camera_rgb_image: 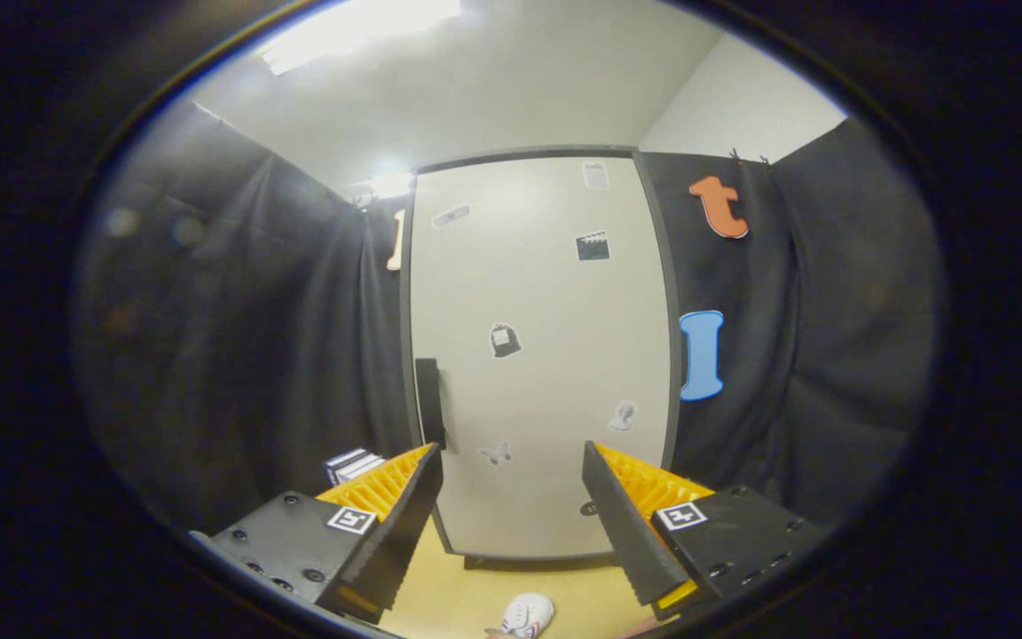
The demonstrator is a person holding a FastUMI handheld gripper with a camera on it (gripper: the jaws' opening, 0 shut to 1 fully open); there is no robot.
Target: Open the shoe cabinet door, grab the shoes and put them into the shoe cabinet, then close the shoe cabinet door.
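Note:
A tall pale shoe cabinet point(538, 355) with a dark frame stands straight ahead, its door shut and dotted with small stickers. A dark vertical handle point(428, 399) sits on the door's left edge, just above my left finger point(387, 515). My gripper point(511, 461) is open, fingers wide apart, nothing between them, a short way in front of the door. A white shoe point(529, 614) with coloured trim lies on the wooden floor below and between the fingers, close to me.
Black cloth walls close in on both sides of the cabinet. A small stack of striped boxes point(353, 463) sits left of the cabinet, behind my left finger. Light wooden floor point(475, 590) runs from the cabinet's foot to me.

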